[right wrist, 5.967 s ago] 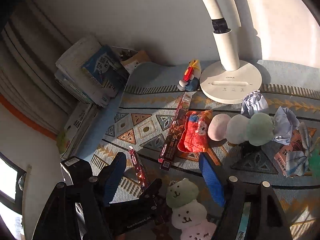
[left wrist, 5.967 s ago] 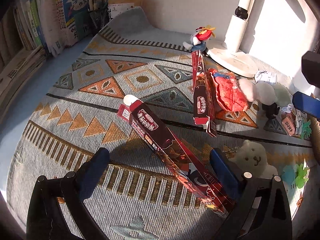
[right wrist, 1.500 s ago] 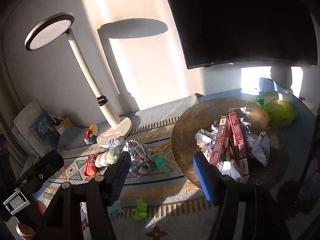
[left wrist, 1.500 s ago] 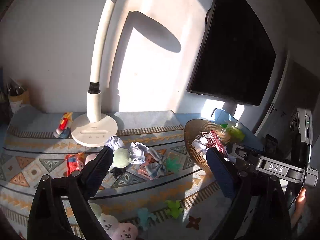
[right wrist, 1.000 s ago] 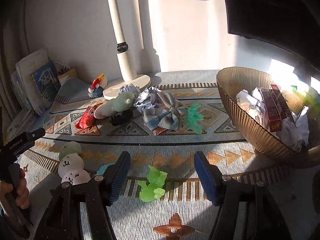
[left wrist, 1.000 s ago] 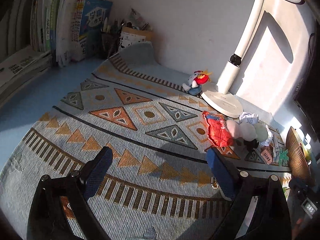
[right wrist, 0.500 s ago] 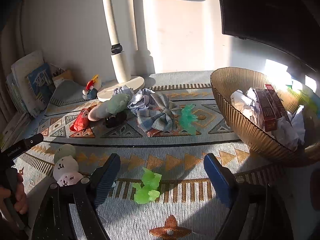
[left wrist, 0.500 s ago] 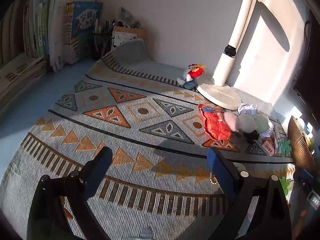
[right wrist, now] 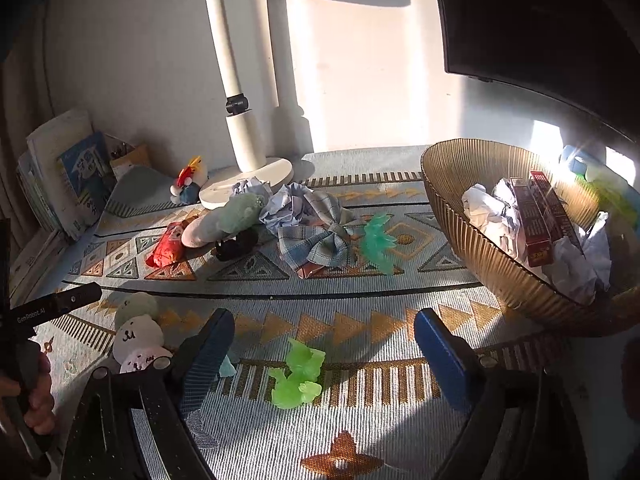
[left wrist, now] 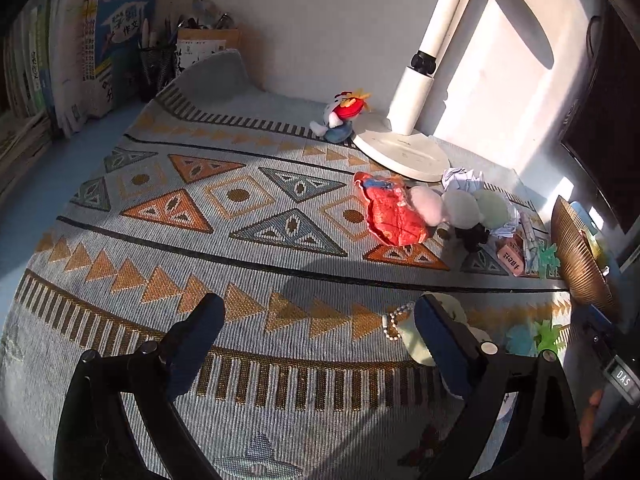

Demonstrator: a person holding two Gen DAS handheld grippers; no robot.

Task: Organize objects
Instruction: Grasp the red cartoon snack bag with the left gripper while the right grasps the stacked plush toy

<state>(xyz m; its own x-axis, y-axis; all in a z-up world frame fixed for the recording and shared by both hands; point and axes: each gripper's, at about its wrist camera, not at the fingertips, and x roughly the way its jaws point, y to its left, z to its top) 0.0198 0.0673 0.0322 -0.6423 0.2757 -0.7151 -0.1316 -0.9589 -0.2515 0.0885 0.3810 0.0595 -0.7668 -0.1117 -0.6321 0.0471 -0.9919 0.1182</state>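
Right gripper (right wrist: 324,334): jaws wide, having just been opening, with nothing pressed between them; the bright green toy (right wrist: 298,374) lies on the patterned mat (right wrist: 400,344) between the blue pads, untouched. To the right stands the ribbed bowl (right wrist: 480,252), holding crumpled paper and two red boxes (right wrist: 538,216). Beyond lie a teal toy (right wrist: 378,242) and a plaid bow (right wrist: 314,240). Left gripper (left wrist: 320,322): jaws wide and empty above the mat, a stacked plush keychain (left wrist: 416,342) just beside its right pad.
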